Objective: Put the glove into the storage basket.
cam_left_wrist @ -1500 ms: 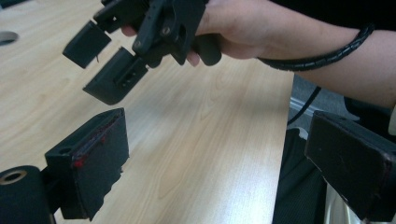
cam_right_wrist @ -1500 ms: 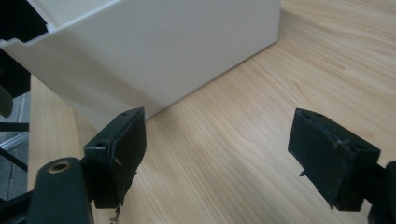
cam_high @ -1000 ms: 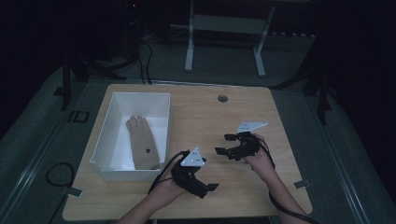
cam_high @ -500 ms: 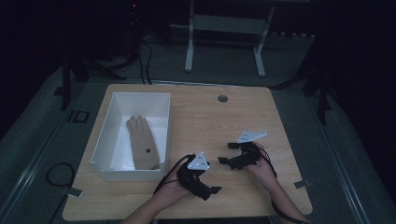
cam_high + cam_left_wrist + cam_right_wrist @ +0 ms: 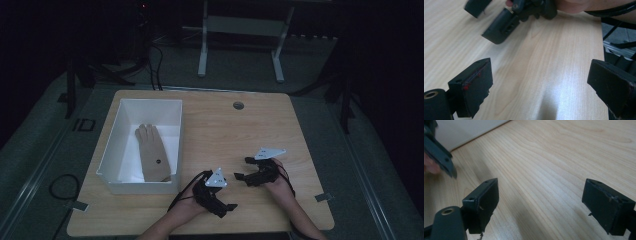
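A tan glove (image 5: 152,157) lies flat in a white box (image 5: 112,145) on the left half of the wooden table (image 5: 240,130). My left gripper (image 5: 229,199) hovers low near the front edge, just right of the box's near corner. Its jaws stand wide apart over bare wood (image 5: 539,82) with nothing between them. My right gripper (image 5: 243,168) sits close beside it, pointing toward the box. It is open (image 5: 539,200) and holds nothing; its jaws have just been opening a little further. The two grippers face each other, a short gap apart.
A round grommet hole (image 5: 238,105) sits near the table's far edge. The box wall (image 5: 461,132) lies ahead of the right gripper. Bare wood stretches across the middle and right. A metal stand (image 5: 240,25) is on the floor behind, and a cable (image 5: 60,185) to the left.
Both hands have sunk toward the tabletop and drawn back toward the front edge. The glove and box have not moved.
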`<move>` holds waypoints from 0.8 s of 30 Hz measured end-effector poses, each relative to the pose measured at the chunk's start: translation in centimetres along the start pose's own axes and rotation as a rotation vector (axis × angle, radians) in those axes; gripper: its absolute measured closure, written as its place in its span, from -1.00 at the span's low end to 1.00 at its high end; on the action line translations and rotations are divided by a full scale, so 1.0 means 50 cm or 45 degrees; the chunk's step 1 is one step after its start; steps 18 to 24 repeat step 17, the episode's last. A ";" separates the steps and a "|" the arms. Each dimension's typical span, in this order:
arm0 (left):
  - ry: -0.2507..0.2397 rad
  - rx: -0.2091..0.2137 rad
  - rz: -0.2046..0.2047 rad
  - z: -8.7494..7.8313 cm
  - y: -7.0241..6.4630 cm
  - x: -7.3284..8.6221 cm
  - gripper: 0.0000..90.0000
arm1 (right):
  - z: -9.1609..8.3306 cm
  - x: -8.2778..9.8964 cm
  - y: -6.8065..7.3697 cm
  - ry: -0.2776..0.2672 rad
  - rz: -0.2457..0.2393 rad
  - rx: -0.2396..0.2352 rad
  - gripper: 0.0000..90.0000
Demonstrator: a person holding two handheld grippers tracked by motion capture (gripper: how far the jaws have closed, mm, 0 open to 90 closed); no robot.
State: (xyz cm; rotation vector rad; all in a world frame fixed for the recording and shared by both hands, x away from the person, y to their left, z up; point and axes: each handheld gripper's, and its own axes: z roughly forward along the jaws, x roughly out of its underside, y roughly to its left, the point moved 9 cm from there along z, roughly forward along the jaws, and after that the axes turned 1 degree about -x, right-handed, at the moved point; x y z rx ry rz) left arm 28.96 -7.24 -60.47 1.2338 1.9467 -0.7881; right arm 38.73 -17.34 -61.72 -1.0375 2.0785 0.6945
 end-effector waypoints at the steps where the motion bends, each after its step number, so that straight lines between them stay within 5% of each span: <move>1: -0.003 0.000 -0.001 0.003 -0.001 0.001 -0.86 | -0.002 -0.001 0.001 -0.015 0.000 -0.005 -0.69; 24: -0.057 0.001 -0.006 0.005 0.001 0.008 -0.85 | -0.001 0.005 -0.005 -0.021 0.008 0.009 -0.69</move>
